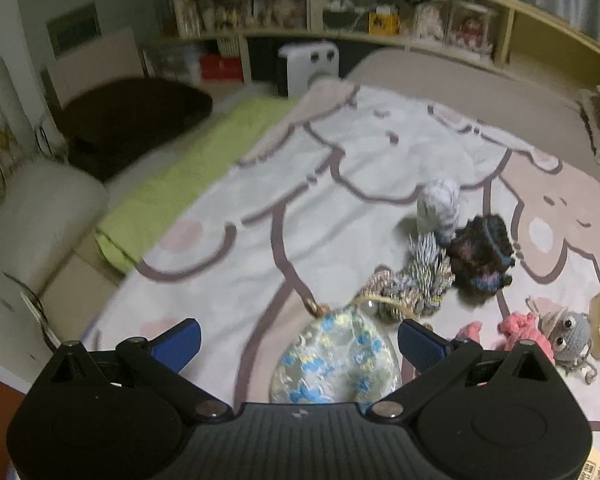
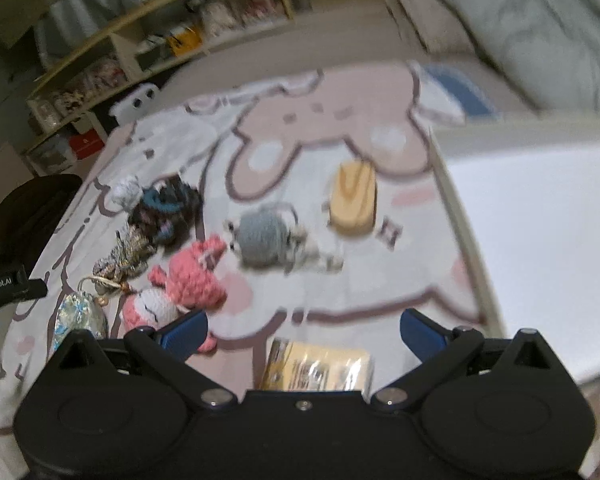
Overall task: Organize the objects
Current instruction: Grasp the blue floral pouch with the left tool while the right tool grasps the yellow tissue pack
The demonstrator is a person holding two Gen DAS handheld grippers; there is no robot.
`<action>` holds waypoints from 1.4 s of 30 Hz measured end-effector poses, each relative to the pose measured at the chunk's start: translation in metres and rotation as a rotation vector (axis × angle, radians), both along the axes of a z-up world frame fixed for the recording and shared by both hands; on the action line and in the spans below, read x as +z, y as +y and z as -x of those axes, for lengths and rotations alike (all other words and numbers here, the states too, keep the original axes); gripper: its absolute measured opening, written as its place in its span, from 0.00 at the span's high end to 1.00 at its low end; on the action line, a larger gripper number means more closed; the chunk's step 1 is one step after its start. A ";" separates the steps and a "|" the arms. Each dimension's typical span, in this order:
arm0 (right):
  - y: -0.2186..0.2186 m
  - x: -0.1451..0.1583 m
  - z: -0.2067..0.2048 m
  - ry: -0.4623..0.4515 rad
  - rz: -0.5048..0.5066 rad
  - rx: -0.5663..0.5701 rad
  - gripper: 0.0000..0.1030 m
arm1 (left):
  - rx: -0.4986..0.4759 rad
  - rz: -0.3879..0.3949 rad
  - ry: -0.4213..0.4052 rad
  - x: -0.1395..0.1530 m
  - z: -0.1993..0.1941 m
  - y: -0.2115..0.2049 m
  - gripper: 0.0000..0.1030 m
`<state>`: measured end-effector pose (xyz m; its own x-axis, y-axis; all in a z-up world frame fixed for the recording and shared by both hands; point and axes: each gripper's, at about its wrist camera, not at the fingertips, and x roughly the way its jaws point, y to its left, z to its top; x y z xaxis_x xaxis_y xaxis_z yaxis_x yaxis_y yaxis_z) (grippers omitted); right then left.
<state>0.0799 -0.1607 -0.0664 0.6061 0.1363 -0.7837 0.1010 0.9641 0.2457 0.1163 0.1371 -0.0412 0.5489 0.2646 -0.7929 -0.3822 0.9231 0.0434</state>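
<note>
Both jaws spread wide; floral pouch (image 1: 336,356) between left gripper (image 1: 300,342) jaws, ungripped.

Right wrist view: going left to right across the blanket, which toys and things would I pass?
Flowered pouch → pink knitted toy → grey knitted toy → wooden block → white box.
</note>
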 end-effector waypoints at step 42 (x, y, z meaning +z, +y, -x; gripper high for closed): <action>0.000 -0.053 -0.006 0.171 0.019 -0.077 0.24 | -0.127 0.072 0.291 -0.068 -0.036 -0.001 0.11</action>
